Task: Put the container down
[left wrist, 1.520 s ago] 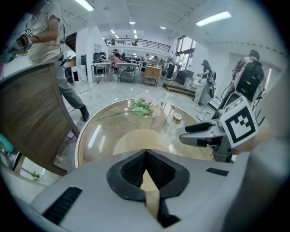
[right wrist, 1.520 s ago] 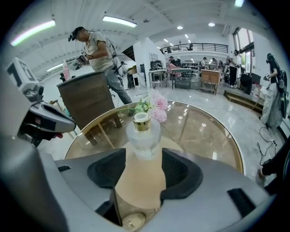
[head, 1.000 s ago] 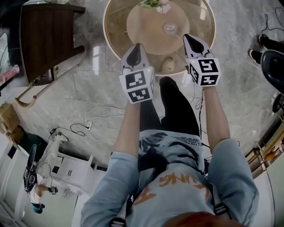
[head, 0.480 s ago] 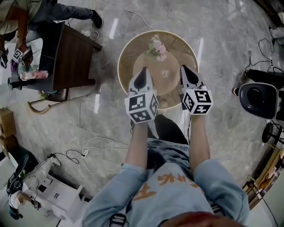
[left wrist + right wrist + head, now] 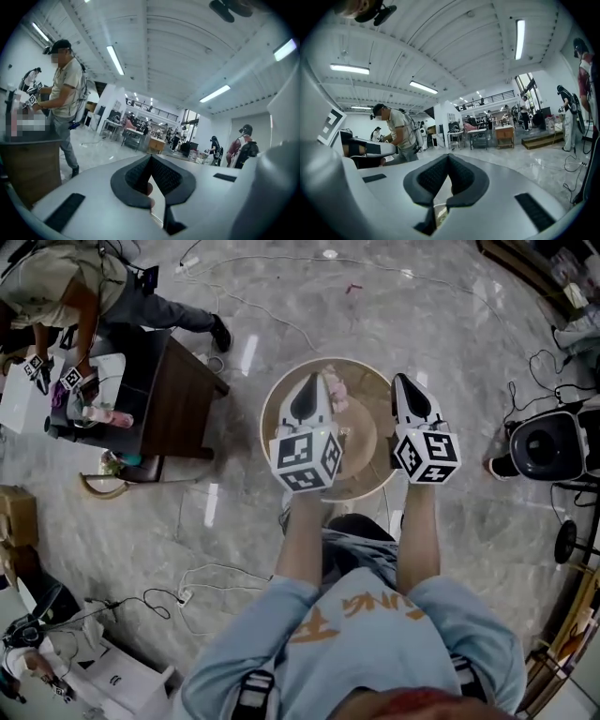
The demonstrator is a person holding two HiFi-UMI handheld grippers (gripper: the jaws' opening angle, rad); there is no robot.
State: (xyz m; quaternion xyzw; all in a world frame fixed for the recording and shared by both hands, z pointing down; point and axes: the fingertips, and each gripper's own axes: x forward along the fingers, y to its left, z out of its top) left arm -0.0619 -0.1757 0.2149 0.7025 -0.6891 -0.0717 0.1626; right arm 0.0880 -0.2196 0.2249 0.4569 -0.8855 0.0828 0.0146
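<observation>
**Both grippers shut and empty above the table**

The left gripper and right gripper were held out level, jaws pressed together, pinching nothing. Below them at frame centre stood the round table. The small clear container sat on it between the grippers, just below the pink flowers, too small to tell which way it pointed.

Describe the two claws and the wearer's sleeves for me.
The left claw and right claw are both pale grey, tapered shells with dark, textured pads at the tips. Each carries a cube printed with black-and-white square markers. No cables show on either. The person wears light blue sleeves.
</observation>
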